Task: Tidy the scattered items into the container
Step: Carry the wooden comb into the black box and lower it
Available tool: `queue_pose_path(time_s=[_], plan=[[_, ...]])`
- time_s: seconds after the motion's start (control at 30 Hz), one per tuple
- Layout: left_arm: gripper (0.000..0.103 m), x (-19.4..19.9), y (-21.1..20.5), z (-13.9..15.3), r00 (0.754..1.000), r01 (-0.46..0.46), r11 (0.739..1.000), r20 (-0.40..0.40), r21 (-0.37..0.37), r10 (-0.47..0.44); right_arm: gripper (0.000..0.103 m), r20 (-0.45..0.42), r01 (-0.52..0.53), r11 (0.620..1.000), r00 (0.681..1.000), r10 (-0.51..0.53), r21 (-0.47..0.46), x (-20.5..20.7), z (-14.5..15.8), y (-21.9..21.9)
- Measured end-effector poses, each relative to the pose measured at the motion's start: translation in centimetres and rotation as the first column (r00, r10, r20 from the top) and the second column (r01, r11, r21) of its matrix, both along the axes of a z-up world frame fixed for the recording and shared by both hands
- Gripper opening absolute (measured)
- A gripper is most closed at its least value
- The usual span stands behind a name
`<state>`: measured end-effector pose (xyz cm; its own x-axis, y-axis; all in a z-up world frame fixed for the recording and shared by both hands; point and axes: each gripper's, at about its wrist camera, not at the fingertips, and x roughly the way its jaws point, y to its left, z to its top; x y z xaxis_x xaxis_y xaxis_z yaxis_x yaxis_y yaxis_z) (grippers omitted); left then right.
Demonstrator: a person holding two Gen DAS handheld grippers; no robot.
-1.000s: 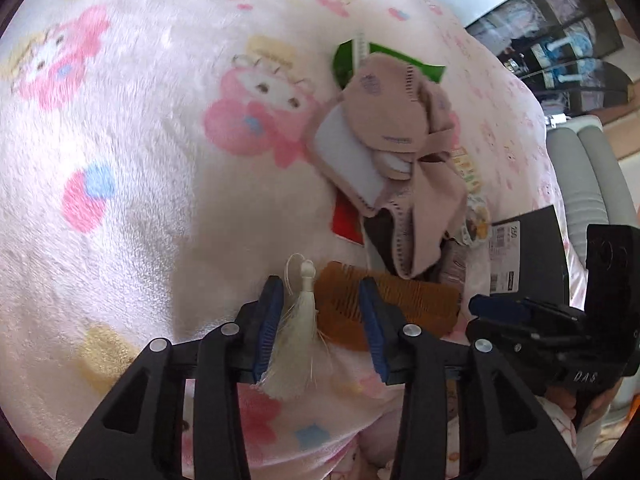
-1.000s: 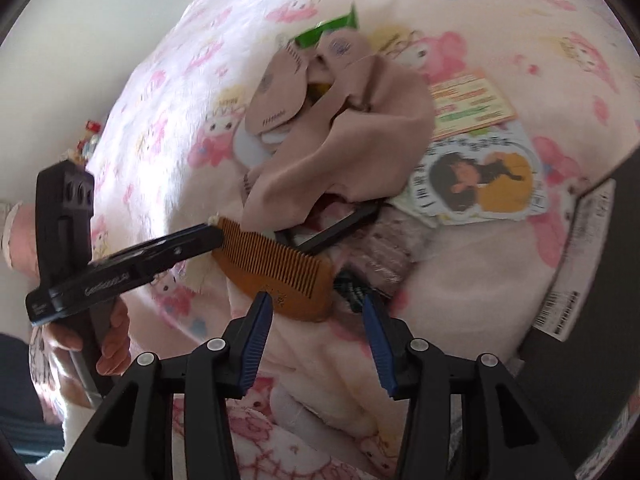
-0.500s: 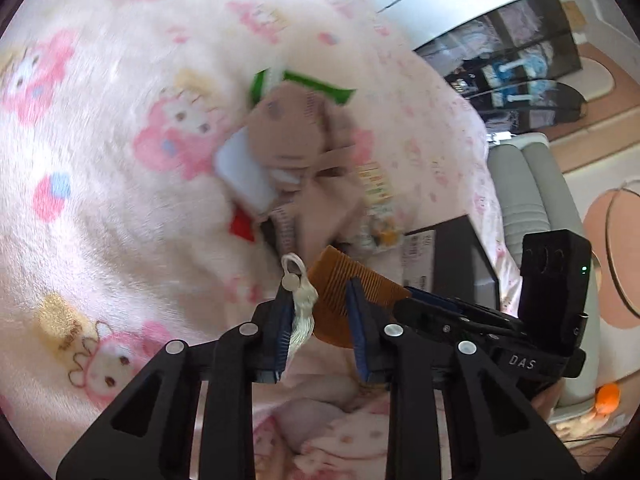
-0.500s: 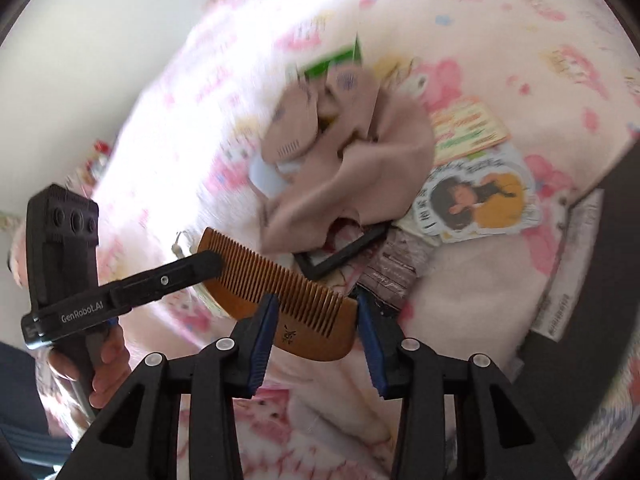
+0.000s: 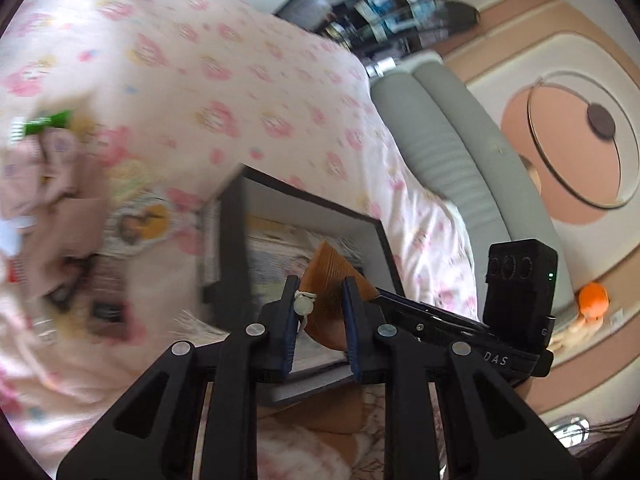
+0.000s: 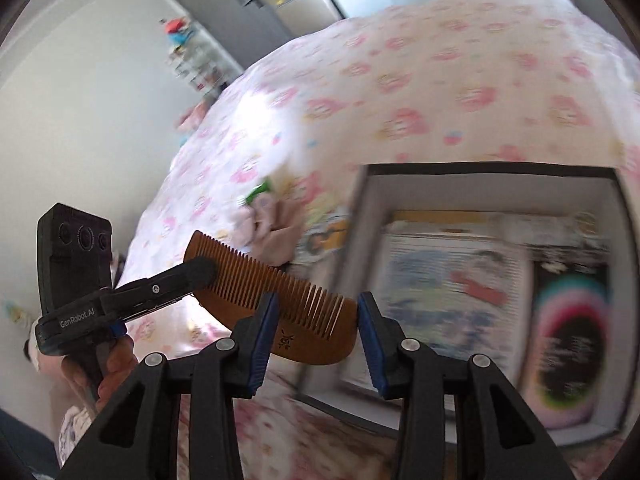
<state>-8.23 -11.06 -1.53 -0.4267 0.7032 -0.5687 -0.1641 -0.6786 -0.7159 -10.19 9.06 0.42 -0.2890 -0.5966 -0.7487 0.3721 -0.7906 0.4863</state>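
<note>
A brown wooden comb (image 6: 276,292) with a white tassel is held up in the air. My left gripper (image 5: 318,300) is shut on the comb (image 5: 328,296) at its tassel end; it also shows in the right wrist view (image 6: 200,272). My right gripper (image 6: 316,320) is open, its fingers either side of the comb's other end without pressing it. The black box (image 6: 496,170) with white inner walls lies on the bed, holding printed cards and packets. It also shows in the left wrist view (image 5: 232,224), under the comb.
A pile stays on the pink cartoon blanket (image 5: 240,80): beige cloth (image 5: 44,184), green packet (image 5: 44,124), round sticker (image 5: 140,222), small dark items. A grey padded headboard (image 5: 452,152) runs along the right. Shelves and cabinets stand beyond the bed.
My left gripper closed on the comb, lifted it off the blanket and swung it right, over the black box. My right gripper moved along beside it, still open.
</note>
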Motion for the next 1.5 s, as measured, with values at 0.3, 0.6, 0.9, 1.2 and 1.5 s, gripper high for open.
queue_pose_path(time_s=[0.3,0.6,0.9,1.2,1.5], plan=[[0.02,-2.8,12.7,-3.2,0.981,0.148,0.989,0.126,-0.009,-0.145,0.037,0.048,0.174,0.983,0.983,-0.177,0.058,-0.9,-2.9,12.5],[0.021,-2.5,14.7,-7.8,0.958,0.181,0.983,0.224,0.005,-0.178,0.037,0.065,0.21,0.969,0.973,-0.22,0.126,-1.8,-6.5,14.5],[0.022,-2.0,14.5,-9.1,0.95,0.174,0.985,0.263,-0.005,-0.166,0.036,0.062,0.192,0.966,0.977,-0.205,0.173,-1.8,-7.9,13.4],[0.019,-1.8,15.0,-9.6,0.941,0.185,0.982,0.295,-0.041,-0.165,0.036,0.065,0.186,0.957,0.977,-0.205,0.221,-1.5,-8.8,12.6],[0.019,-1.9,15.7,-9.9,0.936,0.196,0.97,0.322,-0.147,-0.141,0.036,0.086,0.158,0.959,0.979,-0.183,0.237,-1.2,-10.0,11.3]])
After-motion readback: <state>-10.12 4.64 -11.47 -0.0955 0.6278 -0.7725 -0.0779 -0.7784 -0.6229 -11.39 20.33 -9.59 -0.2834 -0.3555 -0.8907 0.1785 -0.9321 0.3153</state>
